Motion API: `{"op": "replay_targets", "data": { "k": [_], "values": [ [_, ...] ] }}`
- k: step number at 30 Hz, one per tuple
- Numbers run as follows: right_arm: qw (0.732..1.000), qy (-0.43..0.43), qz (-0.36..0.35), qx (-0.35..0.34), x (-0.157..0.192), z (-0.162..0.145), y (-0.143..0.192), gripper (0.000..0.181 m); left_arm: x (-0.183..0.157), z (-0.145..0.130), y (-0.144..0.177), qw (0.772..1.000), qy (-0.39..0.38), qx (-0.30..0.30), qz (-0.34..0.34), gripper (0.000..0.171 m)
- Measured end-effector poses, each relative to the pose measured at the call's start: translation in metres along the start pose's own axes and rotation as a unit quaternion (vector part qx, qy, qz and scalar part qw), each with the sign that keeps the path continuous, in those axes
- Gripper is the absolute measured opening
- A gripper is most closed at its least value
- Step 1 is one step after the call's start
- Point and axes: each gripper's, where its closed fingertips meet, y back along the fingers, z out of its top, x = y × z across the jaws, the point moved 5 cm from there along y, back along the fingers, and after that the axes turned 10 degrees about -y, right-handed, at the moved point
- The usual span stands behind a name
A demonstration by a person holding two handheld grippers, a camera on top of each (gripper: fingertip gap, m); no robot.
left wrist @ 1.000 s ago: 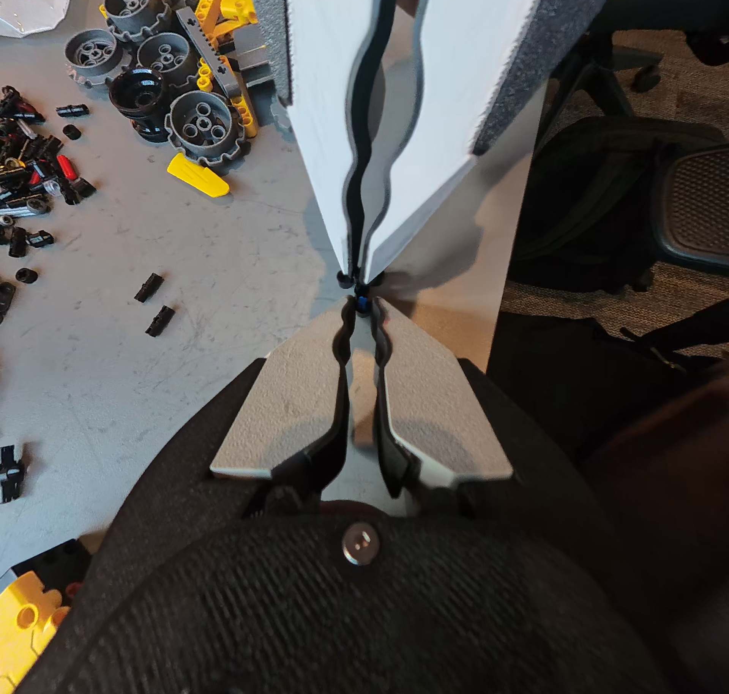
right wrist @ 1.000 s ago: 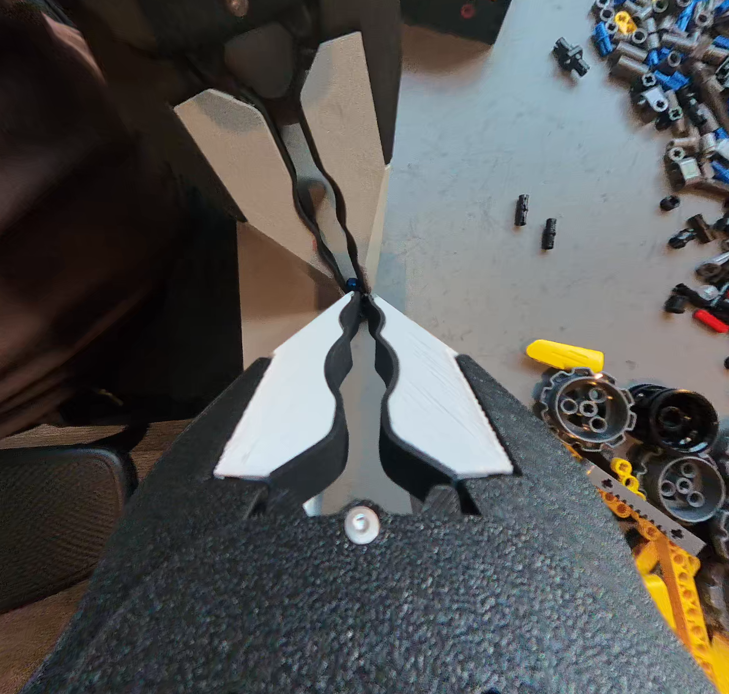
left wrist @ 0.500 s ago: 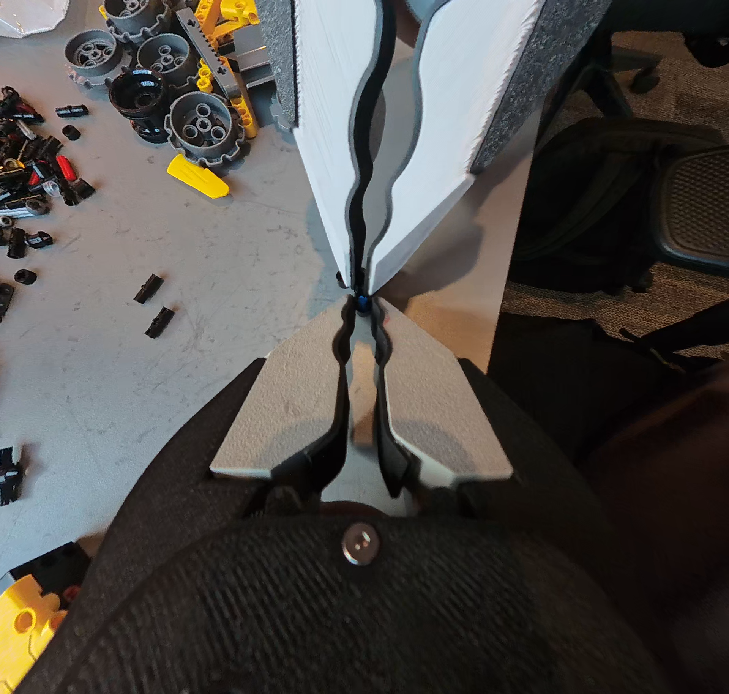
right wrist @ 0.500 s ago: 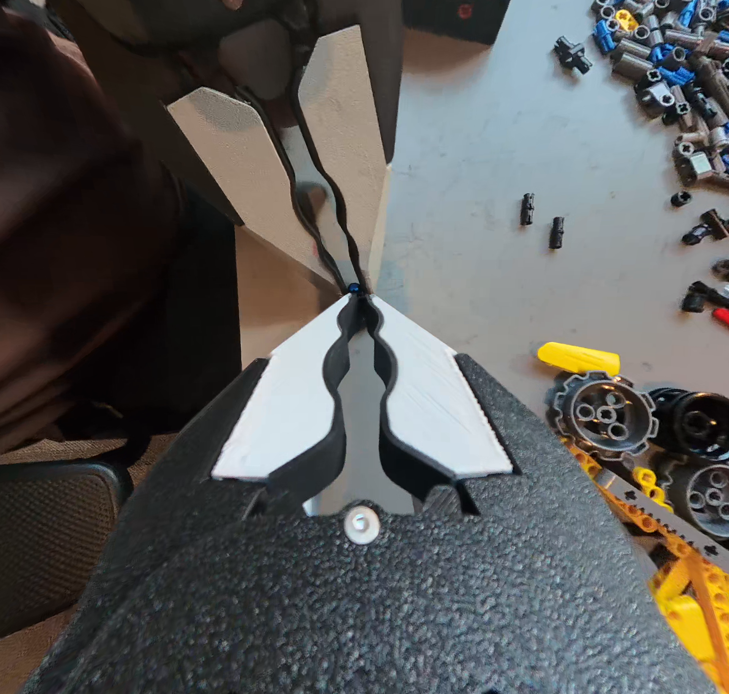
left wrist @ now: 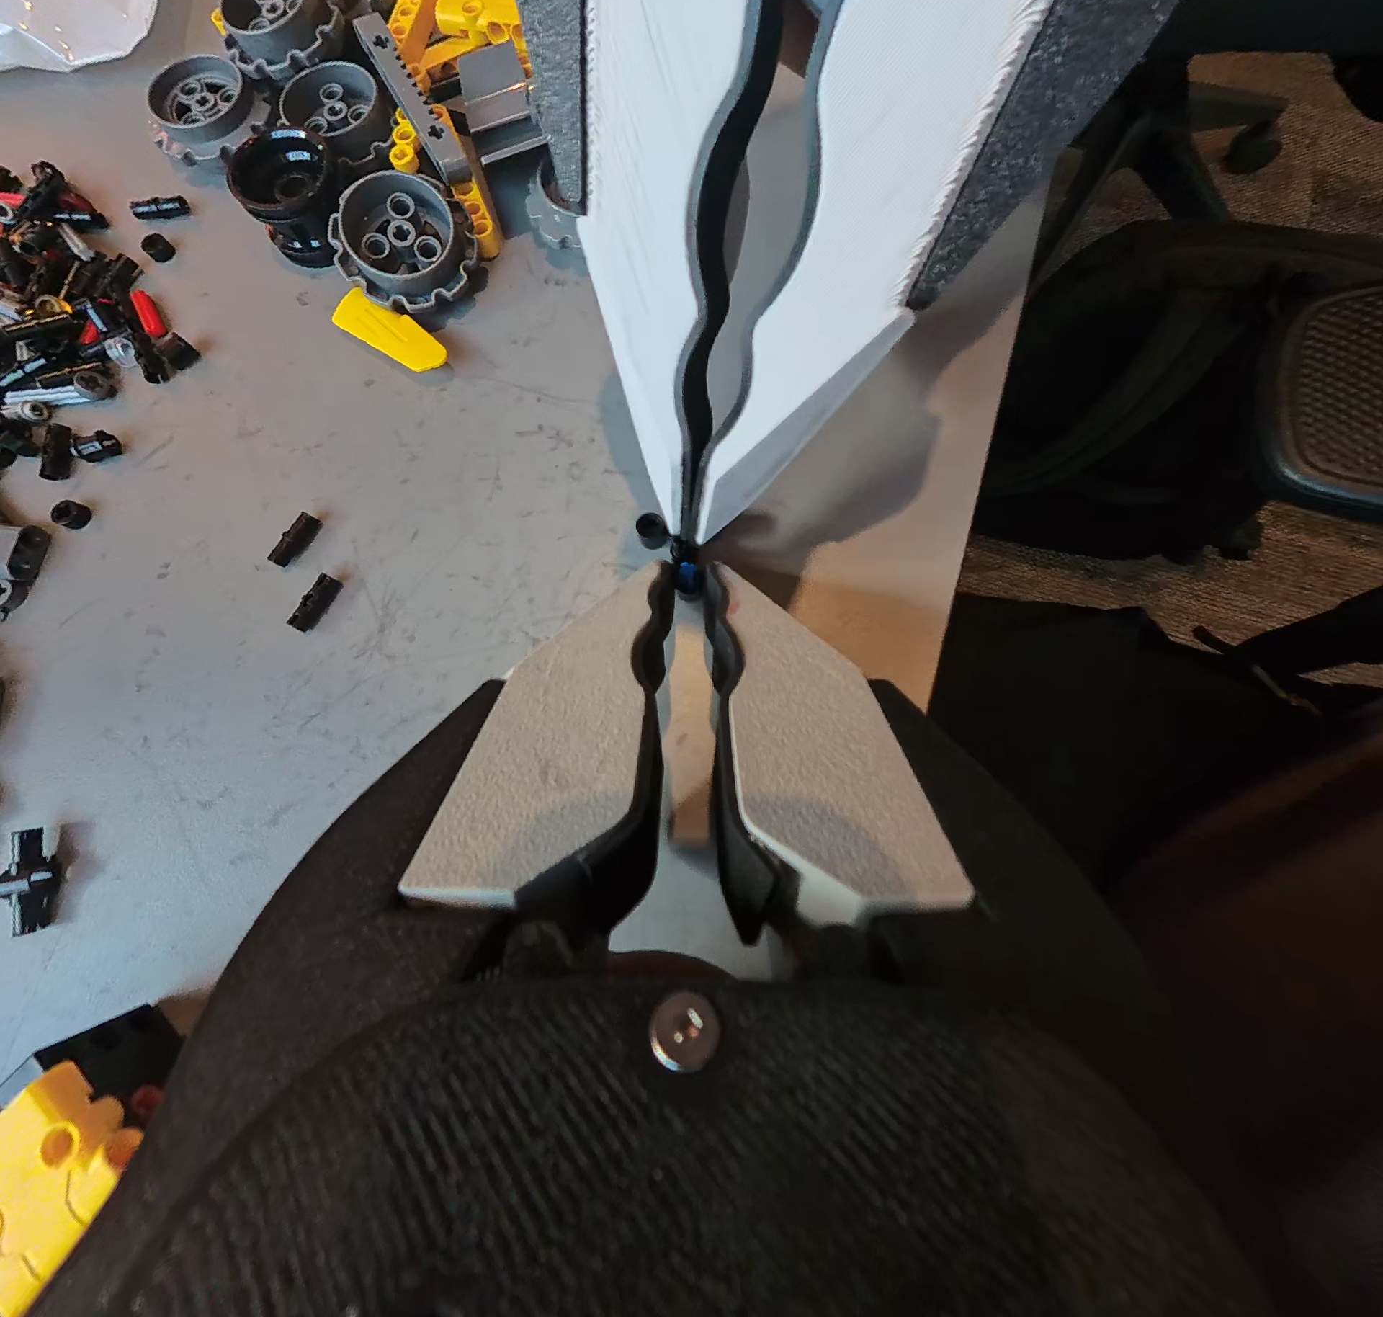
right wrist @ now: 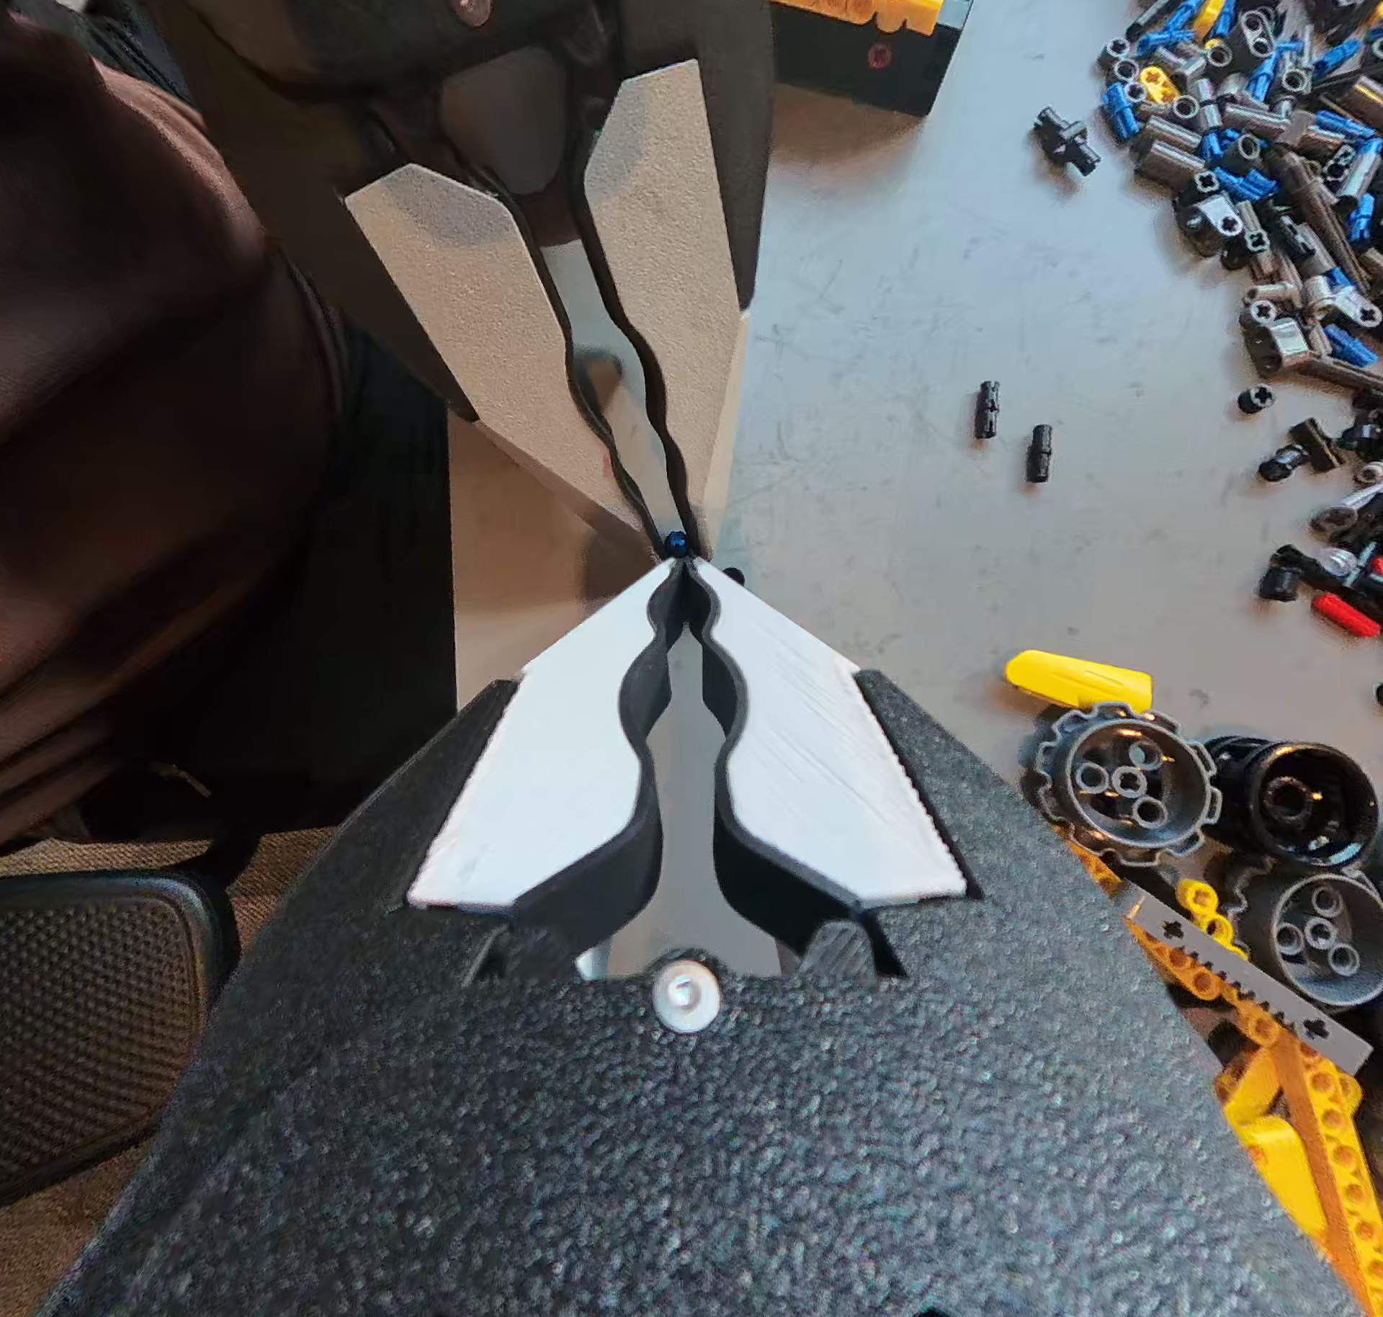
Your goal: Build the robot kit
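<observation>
My left gripper (left wrist: 685,579), with grey fingers, is shut on a small blue pin (left wrist: 687,579) above the grey table's (left wrist: 374,682) right edge. My right gripper (right wrist: 685,570), with white fingers, meets it tip to tip and is shut on a small black part (left wrist: 649,529) whose end sticks out beside its tip. The blue pin and the black part touch between the two tips. In the left wrist view the right gripper (left wrist: 692,529) comes down from the top. In the right wrist view the left gripper (right wrist: 682,544) comes from the top, with the blue pin (right wrist: 676,544) at its tip.
Grey and black wheel hubs (left wrist: 404,240) lie by a yellow beam assembly (left wrist: 449,31) and a yellow wedge piece (left wrist: 389,330). Two loose black pins (left wrist: 295,538) lie on the table. Piles of small parts lie at its sides (left wrist: 67,338) (right wrist: 1257,121). An office chair (left wrist: 1317,398) stands past the edge. The grippers are tip to tip, or close to it. From either gripper's tips it is about 20 centimetres to the yellow beam assembly (left wrist: 449,31). It is also in sight in the right wrist view (right wrist: 1261,1115).
Almost nothing. The two grippers stay tip to tip with only a slight wobble, and the black part's end shows a little more beside the right tip.
</observation>
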Motion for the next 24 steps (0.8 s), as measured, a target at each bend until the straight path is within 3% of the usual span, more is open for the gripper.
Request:
{"op": "replay_targets", "data": {
  "k": [5,9,18,22,24],
  "values": [
    [0.992,-0.093,0.021,-0.084,-0.02,0.023,0.01,0.001,-0.007,-0.008,0.011,1.0,0.021,0.002,0.006,0.005],
    [0.994,-0.073,-0.056,-0.058,-0.049,0.033,-0.001,0.003,-0.01,-0.018,0.022,0.999,0.032,0.004,0.014,0.005],
    [0.996,-0.039,-0.074,0.03,-0.076,0.044,-0.037,0.01,-0.009,-0.023,0.027,0.999,0.038,0.01,0.027,0.005],
    [0.997,-0.045,-0.06,0.024,-0.074,0.044,-0.041,0.001,-0.009,-0.024,0.027,0.999,0.041,0.005,0.031,0.006],
    [0.997,-0.05,-0.057,0.021,-0.072,0.043,-0.04,0.0,-0.007,-0.024,0.028,0.998,0.046,0.006,0.034,0.015]
  ]
}}
